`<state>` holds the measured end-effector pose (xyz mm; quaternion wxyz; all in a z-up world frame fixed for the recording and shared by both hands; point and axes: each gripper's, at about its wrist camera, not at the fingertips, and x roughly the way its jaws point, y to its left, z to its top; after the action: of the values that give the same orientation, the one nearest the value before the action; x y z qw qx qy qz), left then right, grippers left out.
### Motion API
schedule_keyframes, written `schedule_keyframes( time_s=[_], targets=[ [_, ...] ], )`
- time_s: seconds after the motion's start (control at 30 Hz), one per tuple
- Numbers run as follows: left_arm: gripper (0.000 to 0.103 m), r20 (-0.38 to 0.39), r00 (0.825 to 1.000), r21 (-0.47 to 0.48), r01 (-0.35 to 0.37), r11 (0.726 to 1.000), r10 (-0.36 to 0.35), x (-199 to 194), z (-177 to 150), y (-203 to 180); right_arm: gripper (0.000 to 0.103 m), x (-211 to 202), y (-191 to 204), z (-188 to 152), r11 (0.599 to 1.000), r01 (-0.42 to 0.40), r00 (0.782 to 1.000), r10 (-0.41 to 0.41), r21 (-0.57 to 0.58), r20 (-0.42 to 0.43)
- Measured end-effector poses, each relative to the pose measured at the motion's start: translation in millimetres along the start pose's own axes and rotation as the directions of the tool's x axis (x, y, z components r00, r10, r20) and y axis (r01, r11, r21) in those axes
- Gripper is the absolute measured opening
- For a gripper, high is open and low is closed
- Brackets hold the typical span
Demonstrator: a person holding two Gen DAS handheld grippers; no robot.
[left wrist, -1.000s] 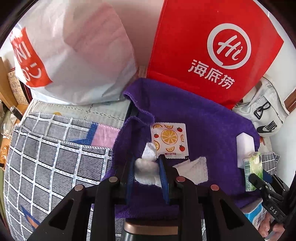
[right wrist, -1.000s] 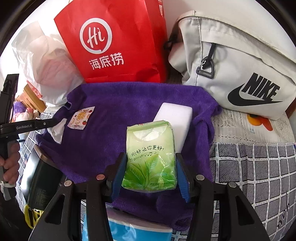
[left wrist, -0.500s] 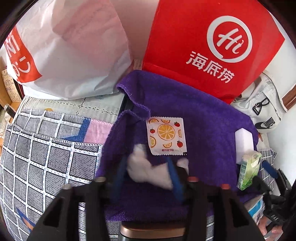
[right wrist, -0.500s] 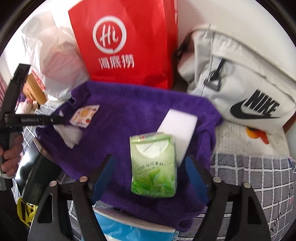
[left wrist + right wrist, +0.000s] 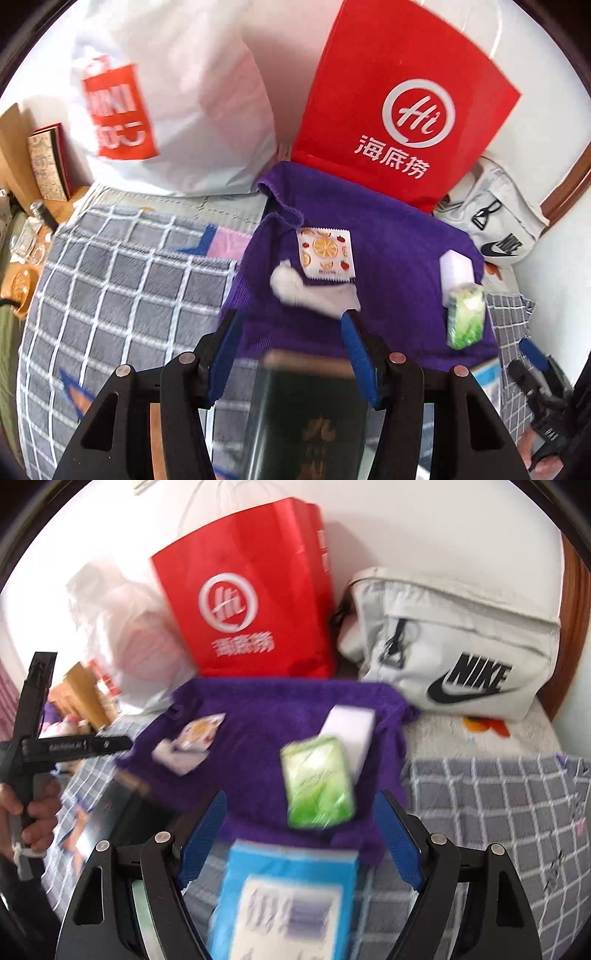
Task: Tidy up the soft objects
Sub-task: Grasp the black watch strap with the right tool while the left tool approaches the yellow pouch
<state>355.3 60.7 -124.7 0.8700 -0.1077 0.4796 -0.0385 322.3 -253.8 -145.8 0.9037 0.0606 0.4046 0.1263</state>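
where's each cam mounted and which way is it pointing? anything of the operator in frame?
Left wrist: on the left claw, looking forward and down at the purple towel; own open blue fingers show.
Right wrist: on the right claw, facing the towel from its right end; the person's left hand shows.
Shared: towel, red bag, green tissue pack.

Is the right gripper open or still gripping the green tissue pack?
Open. The right gripper has blue pads spread wide, and the green tissue pack lies free on the purple towel.
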Motion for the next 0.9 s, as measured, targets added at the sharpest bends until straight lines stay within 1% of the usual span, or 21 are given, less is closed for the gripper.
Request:
schedule_keyframes(
  time_s=[0.07,0.13,0.2,0.3,0.43,0.53,0.63,0.7,0.77,0.87,0.9],
  targets=[
    [0.053,0.017,1.0,0.003,0.003,1.0,-0.003,-16,-12,4,0.081,-8,10,-13,1.0,0.01,1.0,-0.01,-0.015,-0.008],
    [0.052,0.022,0.999,-0.007,0.035,0.999,-0.035,-29,-24,8,0.08,-17,21,-26,0.999,0.015,1.0,-0.016,-0.035,-0.015],
    [0.052,0.032,0.998,-0.016,0.059,0.998,-0.059,-42,-35,12,0.08,-25,31,-37,0.999,-0.002,1.0,0.001,-0.036,-0.025],
    [0.052,0.047,0.998,-0.007,0.029,1.0,-0.029,-60,-55,14,0.08,-41,46,-58,0.999,-0.037,0.998,0.036,-0.03,-0.042],
    [0.052,0.052,0.999,0.002,-0.002,1.0,0.002,-77,-85,20,0.08,-59,64,-84,0.998,-0.053,0.998,0.052,-0.034,-0.046],
    [0.052,0.042,0.998,-0.004,-0.036,0.999,0.036,-82,-108,29,0.08,-71,79,-103,0.995,-0.069,0.997,0.067,-0.069,-0.034],
    [0.052,0.021,0.999,-0.023,-0.043,0.999,0.044,-83,-129,37,0.08,-78,98,-123,0.991,-0.081,0.996,0.078,-0.111,-0.034],
    [0.052,0.004,0.999,-0.04,-0.046,0.998,0.047,-80,-140,43,0.075,-81,111,-137,0.986,-0.102,0.994,0.098,-0.13,-0.038],
    [0.052,-0.009,0.999,-0.047,-0.048,0.998,0.047,-77,-149,46,0.063,-82,122,-148,0.979,-0.135,0.991,0.129,-0.151,-0.047],
    [0.052,-0.014,0.999,-0.052,-0.051,0.997,0.05,-75,-160,51,0.053,-77,139,-163,0.968,-0.167,0.985,0.155,-0.185,-0.078],
    [0.052,-0.015,0.999,-0.054,-0.05,0.997,0.049,-75,-163,53,0.052,-76,143,-167,0.966,-0.17,0.984,0.157,-0.195,-0.085]
  ],
)
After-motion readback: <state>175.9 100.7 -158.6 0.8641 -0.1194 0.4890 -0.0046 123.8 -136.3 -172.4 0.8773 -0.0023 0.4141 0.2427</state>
